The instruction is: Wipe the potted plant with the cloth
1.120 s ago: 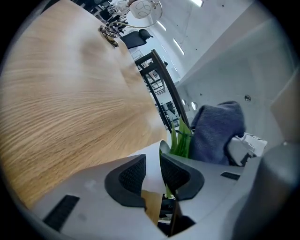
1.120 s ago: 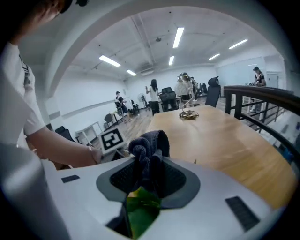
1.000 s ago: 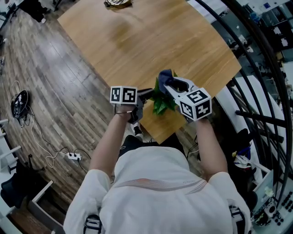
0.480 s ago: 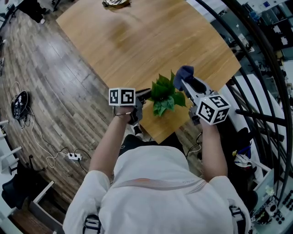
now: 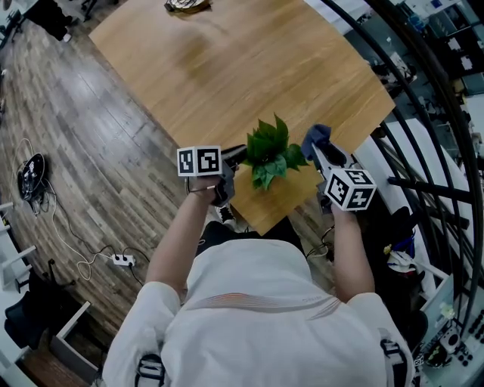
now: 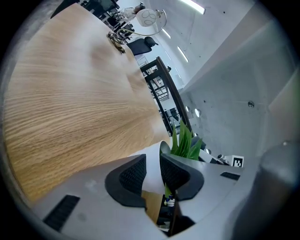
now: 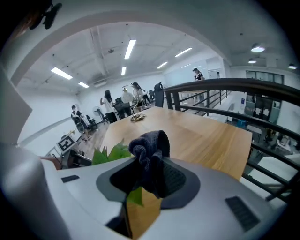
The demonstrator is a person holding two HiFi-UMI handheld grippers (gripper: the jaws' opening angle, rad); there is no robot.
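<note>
A small green potted plant (image 5: 268, 155) stands near the front corner of the wooden table (image 5: 227, 68). My left gripper (image 5: 239, 158) is at its left side, shut on the rim of the white pot (image 6: 152, 176), with the leaves (image 6: 186, 140) rising just beyond the jaws. My right gripper (image 5: 318, 148) is to the right of the plant, clear of the leaves, shut on a bunched dark blue cloth (image 5: 315, 136). In the right gripper view the cloth (image 7: 151, 152) bulges out above the jaws and the plant's leaves (image 7: 111, 153) show at the left.
A small dark tangle (image 5: 186, 5) lies at the table's far edge. A black metal railing (image 5: 423, 143) runs close along the right side. Cables and a power strip (image 5: 121, 258) lie on the wood floor at the left. Several people (image 7: 117, 105) stand far off.
My right gripper has carried the cloth off the top of the leaves and out to the plant's right side. The left gripper has stayed on the pot.
</note>
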